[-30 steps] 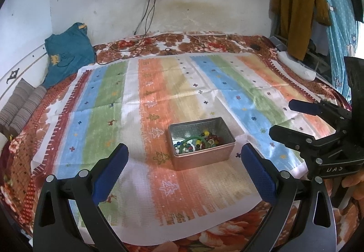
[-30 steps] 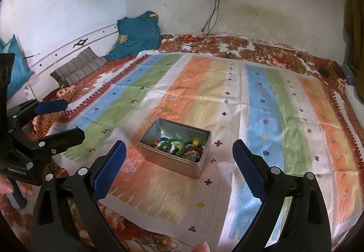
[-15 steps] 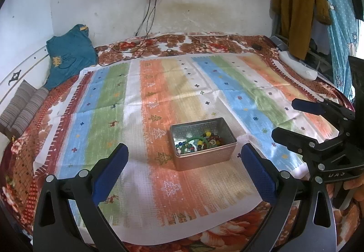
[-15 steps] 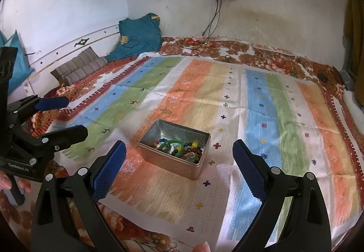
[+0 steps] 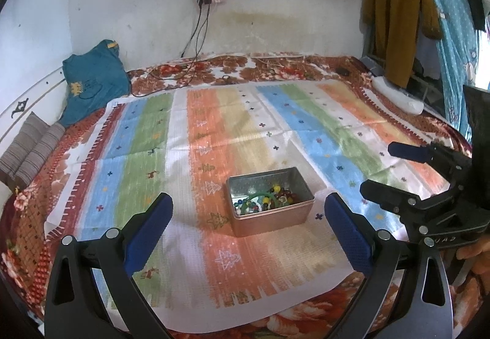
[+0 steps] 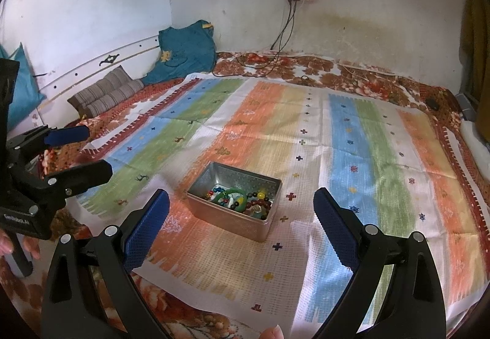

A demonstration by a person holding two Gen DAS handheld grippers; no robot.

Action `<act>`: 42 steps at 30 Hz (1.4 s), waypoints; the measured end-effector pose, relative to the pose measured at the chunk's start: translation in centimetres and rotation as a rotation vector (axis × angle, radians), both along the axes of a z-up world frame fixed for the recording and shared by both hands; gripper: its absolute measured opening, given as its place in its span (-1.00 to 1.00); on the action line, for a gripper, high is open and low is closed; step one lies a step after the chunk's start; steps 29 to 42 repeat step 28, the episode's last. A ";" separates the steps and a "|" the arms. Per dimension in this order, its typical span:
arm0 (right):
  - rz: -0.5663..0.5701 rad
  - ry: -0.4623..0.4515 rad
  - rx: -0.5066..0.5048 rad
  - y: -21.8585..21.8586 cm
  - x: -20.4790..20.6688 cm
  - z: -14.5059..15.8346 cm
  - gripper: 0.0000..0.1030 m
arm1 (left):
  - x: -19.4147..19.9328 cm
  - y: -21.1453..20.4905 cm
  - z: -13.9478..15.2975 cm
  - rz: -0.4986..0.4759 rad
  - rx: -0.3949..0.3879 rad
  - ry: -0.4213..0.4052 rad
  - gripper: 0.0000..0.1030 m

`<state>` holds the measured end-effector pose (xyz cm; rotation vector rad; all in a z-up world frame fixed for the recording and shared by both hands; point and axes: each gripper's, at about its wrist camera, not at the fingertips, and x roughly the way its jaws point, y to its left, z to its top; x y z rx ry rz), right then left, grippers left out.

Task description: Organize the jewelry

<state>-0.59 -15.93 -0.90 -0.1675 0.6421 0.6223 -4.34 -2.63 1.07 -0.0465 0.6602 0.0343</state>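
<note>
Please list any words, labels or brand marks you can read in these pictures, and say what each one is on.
"DAS", seen mirrored and partly hidden: on the right gripper body in the left wrist view.
White lettering on the left gripper body in the right wrist view: too blurred to read.
Metal tin: no readable text.

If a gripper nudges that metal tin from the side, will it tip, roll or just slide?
The metal tin looks low and flat-bottomed, so it would probably slide, not tip or roll. The striped cloth under it may bunch and drag along. The loose beads inside would likely shift and rattle.
</note>
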 end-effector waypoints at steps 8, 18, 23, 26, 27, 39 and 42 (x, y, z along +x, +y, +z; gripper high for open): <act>-0.007 -0.013 0.008 -0.3 0.0 0.2 0.86 | -0.1 -0.2 0.1 -0.026 0.001 -0.007 0.89; -0.012 -0.019 0.013 -0.6 -0.1 0.3 0.86 | -0.4 -0.4 0.4 -0.030 0.014 -0.034 0.89; -0.014 -0.023 0.014 -0.7 -0.1 0.4 0.86 | -0.5 -0.1 0.6 -0.010 0.009 -0.046 0.89; -0.016 -0.026 0.016 -0.7 -0.1 0.5 0.86 | -0.5 -0.1 0.7 -0.008 0.012 -0.047 0.89; -0.018 -0.028 0.017 -0.7 -0.2 0.5 0.86 | -0.5 -0.1 0.7 -0.005 0.012 -0.047 0.89; -0.020 -0.032 0.019 -0.7 -0.1 0.6 0.86 | -0.5 0.0 0.7 -0.001 0.011 -0.048 0.89; -0.020 -0.032 0.019 -0.7 -0.1 0.6 0.86 | -0.5 0.0 0.7 -0.001 0.011 -0.048 0.89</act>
